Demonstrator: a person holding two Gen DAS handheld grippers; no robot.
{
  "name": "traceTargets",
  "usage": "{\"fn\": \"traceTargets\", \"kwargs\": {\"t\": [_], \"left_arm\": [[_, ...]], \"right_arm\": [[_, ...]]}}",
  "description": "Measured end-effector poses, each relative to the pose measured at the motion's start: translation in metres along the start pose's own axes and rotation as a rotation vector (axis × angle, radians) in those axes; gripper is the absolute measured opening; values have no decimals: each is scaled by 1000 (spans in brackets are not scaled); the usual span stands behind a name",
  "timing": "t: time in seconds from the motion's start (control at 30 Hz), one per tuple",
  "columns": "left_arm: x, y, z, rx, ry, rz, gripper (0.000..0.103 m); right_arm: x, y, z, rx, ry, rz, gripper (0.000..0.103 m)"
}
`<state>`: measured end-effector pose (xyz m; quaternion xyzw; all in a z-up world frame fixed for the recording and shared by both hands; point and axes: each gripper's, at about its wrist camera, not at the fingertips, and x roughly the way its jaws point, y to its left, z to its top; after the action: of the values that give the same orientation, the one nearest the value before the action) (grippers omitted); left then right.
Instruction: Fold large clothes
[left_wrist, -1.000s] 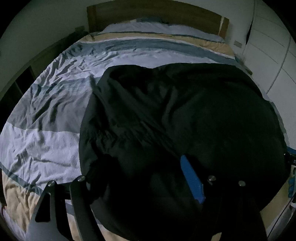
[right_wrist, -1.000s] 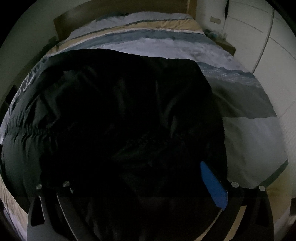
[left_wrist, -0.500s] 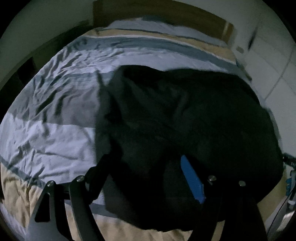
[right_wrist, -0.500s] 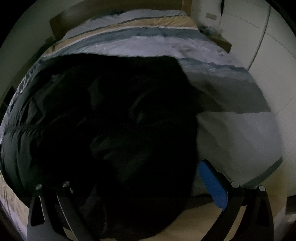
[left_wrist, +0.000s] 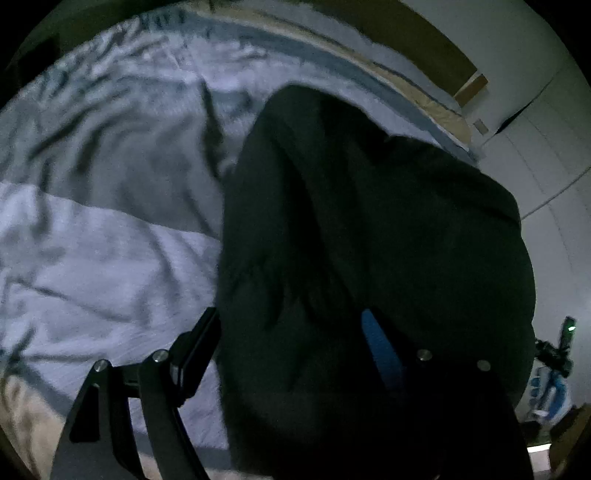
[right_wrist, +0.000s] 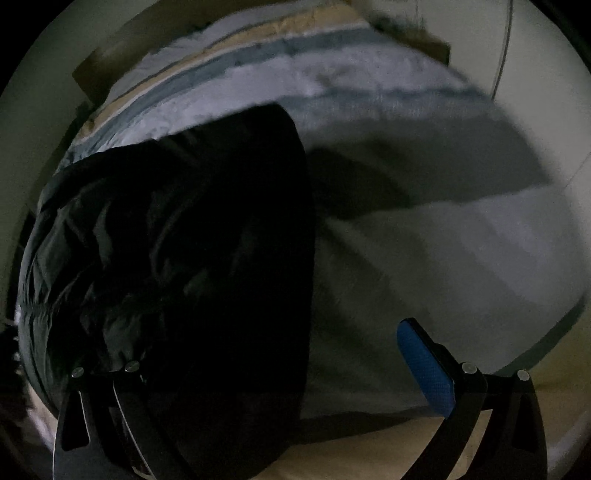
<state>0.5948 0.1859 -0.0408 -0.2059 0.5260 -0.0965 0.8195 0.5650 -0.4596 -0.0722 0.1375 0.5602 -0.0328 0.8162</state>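
Observation:
A large black padded garment (left_wrist: 369, 240) hangs bunched over a striped bed. In the left wrist view it drapes between the fingers of my left gripper (left_wrist: 288, 347), whose jaws stand wide apart; the cloth covers part of the blue pad (left_wrist: 380, 350). In the right wrist view the same garment (right_wrist: 207, 258) fills the left half and hides the left finger of my right gripper (right_wrist: 280, 362). Its blue-padded right finger (right_wrist: 424, 369) is bare, wide of the cloth. Whether either gripper pinches cloth is hidden.
The bed (left_wrist: 92, 221) has a wrinkled cover in white, grey, blue and tan stripes. A wooden headboard (left_wrist: 424, 48) is at the far end. White wardrobe doors (left_wrist: 546, 147) stand on the right. Small items (left_wrist: 554, 369) sit low at the right.
The garment has been lifted and gathered toward the middle, from spread flat to a narrow hanging bundle. More bed cover shows on both sides. Both views are tilted and blurred by motion.

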Motion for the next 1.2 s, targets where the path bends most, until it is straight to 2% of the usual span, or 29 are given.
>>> {"fn": "traceTargets", "kwargs": {"t": [0.1,0.2,0.27,0.37,0.47,0.6,0.73,0.83,0.93,1.03,1.2], "left_arm": [[22,8,6,-45,45,-99,78],[43,13,12,-70,108,-203,83],[58,18,16,-100,182,-313,85],[68,18,19,-112,218,-387,91],[76,18,17,-151,229,-476,96],[76,25,13,-220,199,-556,96],[71,30,9,-278,162,-653,96],[78,23,8,-273,183,-688,99],[93,16,10,-265,225,-683,103],[105,8,10,-262,250,-646,103],[105,-14,11,-228,254,-519,103]], "right_arm": [[21,-9,3,48,42,78,103],[44,-17,7,95,89,167,102],[62,-22,9,124,130,238,102],[84,-27,10,148,189,322,103],[97,-27,12,176,212,409,103],[107,-24,14,218,231,583,103],[121,2,13,195,281,724,103],[133,26,15,140,315,763,103],[142,37,17,106,327,779,103],[146,40,16,111,321,781,103],[149,53,14,92,303,727,103]]}}
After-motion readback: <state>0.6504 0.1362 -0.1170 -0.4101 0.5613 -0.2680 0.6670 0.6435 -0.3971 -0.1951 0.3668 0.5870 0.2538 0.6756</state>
